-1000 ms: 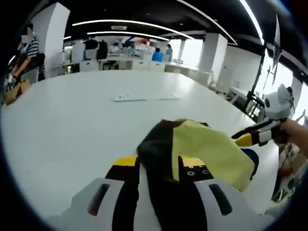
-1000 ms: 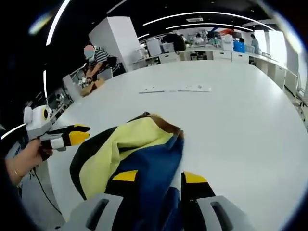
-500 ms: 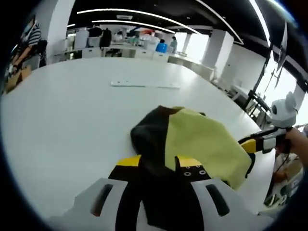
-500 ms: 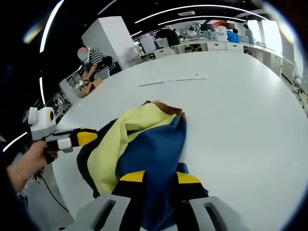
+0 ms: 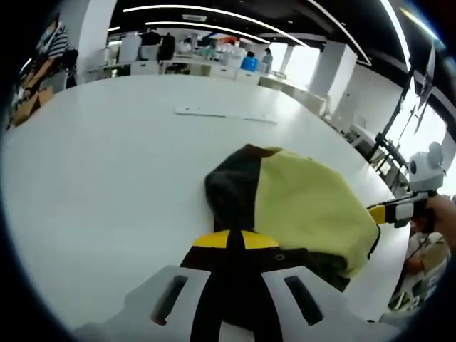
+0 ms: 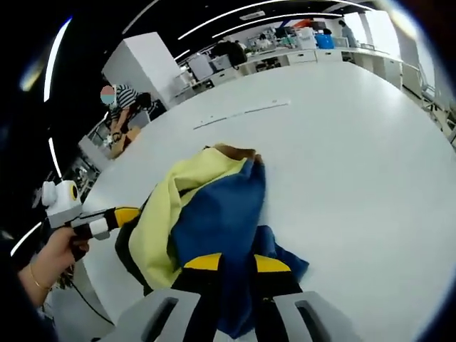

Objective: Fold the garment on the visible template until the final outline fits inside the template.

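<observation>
Both grippers now clamped on the garment (image 5: 299,206): over the last second the jaws went from apart to nearly touching. Left gripper (image 5: 235,241) pinches the black edge, right gripper (image 6: 236,263) pinches the blue edge. Garment sits bunched on the white tabletop (image 5: 107,164) near its front edge, yellow panel up (template outline not discernible; a thin flat strip (image 5: 224,115) lies farther back). Reads as grasp done, fold or spread comes next.

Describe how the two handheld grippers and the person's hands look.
Both the left gripper and the right gripper have pale grey bodies with slotted sides, black jaws and yellow tips. The hand holding the left one wears a thin bracelet.
</observation>
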Tool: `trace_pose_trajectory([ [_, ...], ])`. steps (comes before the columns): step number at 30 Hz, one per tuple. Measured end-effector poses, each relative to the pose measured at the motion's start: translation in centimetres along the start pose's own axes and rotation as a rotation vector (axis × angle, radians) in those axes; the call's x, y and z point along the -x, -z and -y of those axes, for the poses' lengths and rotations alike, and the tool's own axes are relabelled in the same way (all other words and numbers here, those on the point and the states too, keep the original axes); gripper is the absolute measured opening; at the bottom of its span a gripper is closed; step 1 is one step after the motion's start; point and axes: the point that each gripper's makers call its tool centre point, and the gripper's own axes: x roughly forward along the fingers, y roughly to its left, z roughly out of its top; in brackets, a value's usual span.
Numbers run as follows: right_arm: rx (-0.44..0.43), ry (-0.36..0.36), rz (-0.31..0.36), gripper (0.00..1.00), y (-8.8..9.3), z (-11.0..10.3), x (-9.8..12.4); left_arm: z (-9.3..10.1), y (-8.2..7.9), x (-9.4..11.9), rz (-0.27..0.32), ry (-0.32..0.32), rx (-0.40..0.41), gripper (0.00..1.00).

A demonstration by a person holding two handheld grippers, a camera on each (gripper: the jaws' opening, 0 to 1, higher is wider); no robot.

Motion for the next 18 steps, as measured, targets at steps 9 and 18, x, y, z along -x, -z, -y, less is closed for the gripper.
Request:
trace_pose_trajectory([
  [9, -0.003, -0.008, 0.008, 0.00, 0.0, -0.2, 0.2, -0.1, -0.2, 0.3, 0.020, -0.018, -0.047, 0.00],
  [18, 0.063, 0.000, 0.049, 0.00, -1.1, -0.5, 1.0, -0.2, -0.5, 0.6, 0.023, -0.017, -0.071, 0.00],
])
